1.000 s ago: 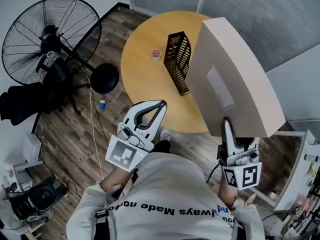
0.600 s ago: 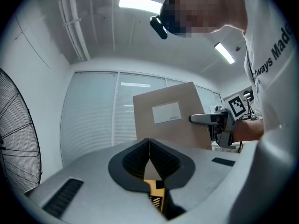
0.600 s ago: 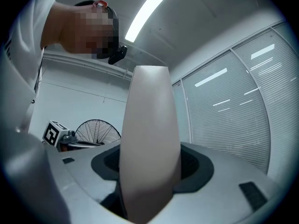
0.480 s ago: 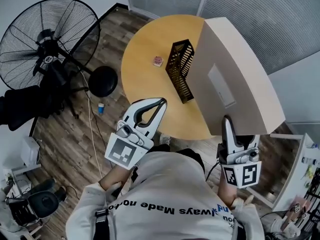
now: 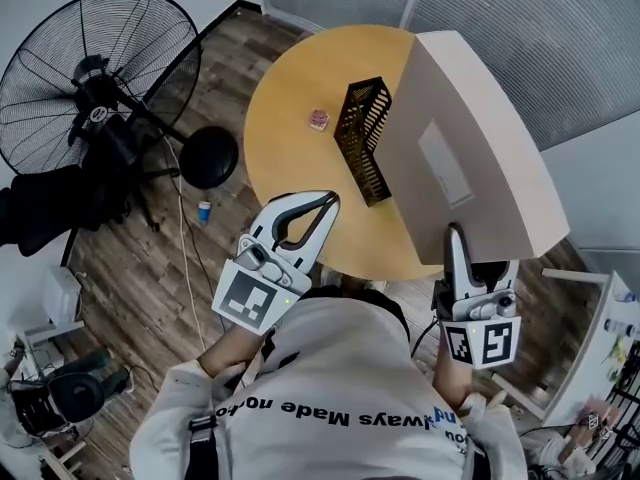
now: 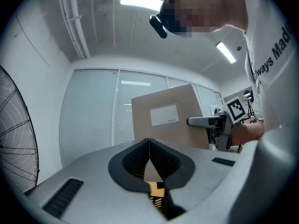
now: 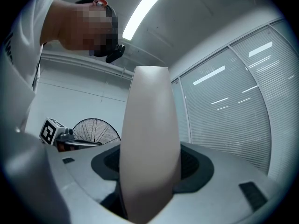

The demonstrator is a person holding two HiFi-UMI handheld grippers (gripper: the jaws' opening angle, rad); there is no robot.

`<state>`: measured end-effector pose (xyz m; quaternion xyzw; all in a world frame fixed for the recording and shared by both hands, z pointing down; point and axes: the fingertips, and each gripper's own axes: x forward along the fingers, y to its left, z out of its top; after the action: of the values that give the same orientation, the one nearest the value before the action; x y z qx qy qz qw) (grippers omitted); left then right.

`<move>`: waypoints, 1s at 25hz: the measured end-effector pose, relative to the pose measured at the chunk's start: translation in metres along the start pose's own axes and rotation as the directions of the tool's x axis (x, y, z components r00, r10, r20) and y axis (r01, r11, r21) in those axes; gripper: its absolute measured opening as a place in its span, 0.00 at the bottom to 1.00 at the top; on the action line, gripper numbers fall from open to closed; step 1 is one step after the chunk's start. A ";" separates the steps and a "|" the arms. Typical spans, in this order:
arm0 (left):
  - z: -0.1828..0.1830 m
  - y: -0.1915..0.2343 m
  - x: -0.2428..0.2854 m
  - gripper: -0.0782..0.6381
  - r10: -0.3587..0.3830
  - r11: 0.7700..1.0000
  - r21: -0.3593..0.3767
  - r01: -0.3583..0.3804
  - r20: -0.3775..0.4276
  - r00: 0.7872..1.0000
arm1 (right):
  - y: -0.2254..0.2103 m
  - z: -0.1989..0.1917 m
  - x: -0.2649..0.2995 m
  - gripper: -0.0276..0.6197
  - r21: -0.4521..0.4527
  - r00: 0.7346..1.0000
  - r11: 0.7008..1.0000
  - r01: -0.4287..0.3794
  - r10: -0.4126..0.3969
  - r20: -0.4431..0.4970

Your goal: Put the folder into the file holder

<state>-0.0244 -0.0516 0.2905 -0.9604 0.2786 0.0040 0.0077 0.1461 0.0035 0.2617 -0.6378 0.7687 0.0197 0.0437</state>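
Observation:
A thick beige folder (image 5: 470,148) with a white label stands upright in the air, held by its lower edge in my right gripper (image 5: 458,243), which is shut on it. In the right gripper view the folder's spine (image 7: 149,139) rises straight out of the jaws. The black mesh file holder (image 5: 362,136) stands on the round wooden table (image 5: 290,108), just left of the folder. My left gripper (image 5: 318,203) hovers near the table's front edge, shut with nothing in it. In the left gripper view the folder (image 6: 170,118) and the right gripper (image 6: 205,122) show ahead.
A small pink object (image 5: 319,120) lies on the table left of the holder. A large black floor fan (image 5: 95,68) and a round black stool (image 5: 208,156) stand on the wooden floor at left. Blinds (image 5: 560,28) line the far wall.
The folder and right gripper have shifted slightly right and away. The table and holder sit a little higher in the view. The left gripper stays shut and nearly still.

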 end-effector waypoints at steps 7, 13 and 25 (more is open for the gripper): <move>-0.005 -0.005 0.007 0.14 0.010 1.000 -0.004 -0.010 -0.004 1.000 | -0.011 -0.011 0.002 0.50 0.007 1.000 1.000 0.003 -0.003 0.001; -0.007 -0.007 0.016 0.14 0.006 1.000 -0.002 -0.006 -0.009 1.000 | -0.014 -0.028 0.013 0.50 0.003 1.000 1.000 -0.012 0.012 -0.021; -0.009 -0.009 0.021 0.14 -0.004 1.000 0.007 0.004 -0.010 1.000 | -0.027 -0.052 0.030 0.50 0.004 0.999 1.000 0.015 -0.015 -0.029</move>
<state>-0.0014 -0.0556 0.2998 -0.9609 0.2767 -0.0019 0.0095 0.1648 -0.0358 0.3118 -0.6437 0.7645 0.0086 0.0338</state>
